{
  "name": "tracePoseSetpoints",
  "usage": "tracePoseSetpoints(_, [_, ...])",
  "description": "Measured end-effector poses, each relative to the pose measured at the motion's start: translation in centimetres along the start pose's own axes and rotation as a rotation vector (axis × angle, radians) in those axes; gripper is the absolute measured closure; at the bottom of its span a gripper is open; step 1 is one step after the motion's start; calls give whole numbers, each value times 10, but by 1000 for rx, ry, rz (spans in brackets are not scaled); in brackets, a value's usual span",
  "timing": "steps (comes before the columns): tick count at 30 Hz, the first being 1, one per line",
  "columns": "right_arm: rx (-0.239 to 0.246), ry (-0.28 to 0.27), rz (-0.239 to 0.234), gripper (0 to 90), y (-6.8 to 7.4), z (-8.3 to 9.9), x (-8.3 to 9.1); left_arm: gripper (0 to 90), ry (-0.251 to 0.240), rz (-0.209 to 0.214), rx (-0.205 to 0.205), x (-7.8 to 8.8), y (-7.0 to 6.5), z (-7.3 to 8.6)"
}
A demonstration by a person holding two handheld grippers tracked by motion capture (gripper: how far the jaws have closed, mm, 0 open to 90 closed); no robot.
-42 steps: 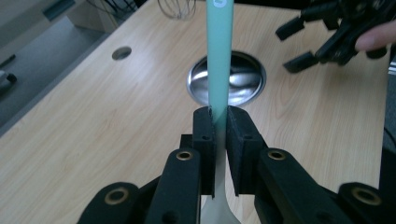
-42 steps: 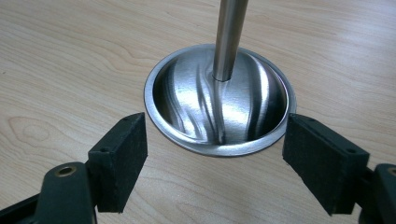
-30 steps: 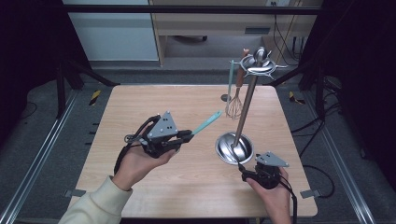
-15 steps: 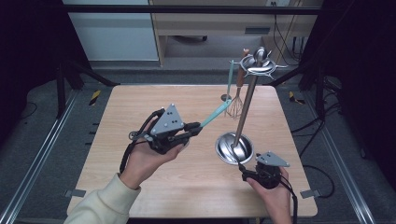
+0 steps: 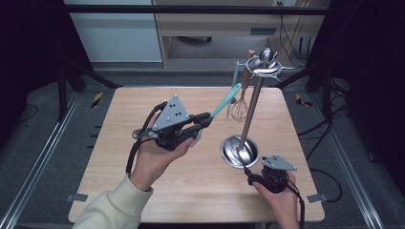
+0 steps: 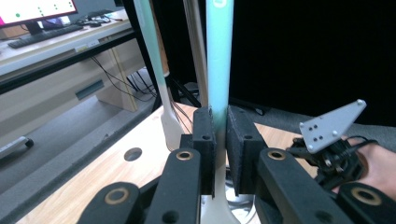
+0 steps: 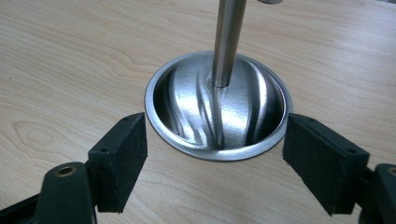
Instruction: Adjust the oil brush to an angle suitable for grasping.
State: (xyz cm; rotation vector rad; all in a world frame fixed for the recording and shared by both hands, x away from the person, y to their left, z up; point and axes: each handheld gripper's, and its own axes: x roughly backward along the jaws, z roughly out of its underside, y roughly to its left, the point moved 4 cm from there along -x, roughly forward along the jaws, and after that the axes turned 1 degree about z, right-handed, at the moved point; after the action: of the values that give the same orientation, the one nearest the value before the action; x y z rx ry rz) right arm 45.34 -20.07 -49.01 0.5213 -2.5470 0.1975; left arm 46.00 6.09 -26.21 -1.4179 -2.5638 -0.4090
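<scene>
I look down on a pale wooden surface (image 5: 143,191), rectangular with rounded corners, its grain running across. One thing stands directly on it: the round, shiny metal base (image 5: 239,151) of a utensil stand, right of centre and nearer my edge, with a slim metal pole (image 5: 251,107) rising from its middle. In the right gripper view the base (image 7: 217,107) sits flat on the wood, its rim touching the boards all round. A small round hole (image 6: 133,154) shows in the wood in the left gripper view.
</scene>
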Motion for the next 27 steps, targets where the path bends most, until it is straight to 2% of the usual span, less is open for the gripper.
tracePoseSetpoints(3, [4, -2, -1, 223, 1, -1, 0, 825, -16, 7, 7, -1, -1, -4])
tracePoseSetpoints(11, [1, -4, -3, 225, 1, 0, 1, 825, -11, -6, 3, -12, -2, -12])
tracePoseSetpoints(23, [-1, -4, -3, 225, 0, 0, 2, 825, -12, -8, 32, -23, 1, -14])
tracePoseSetpoints(27, [-1, -4, -4, 225, 0, 0, 1, 825, -8, 3, 45, -26, 2, -14])
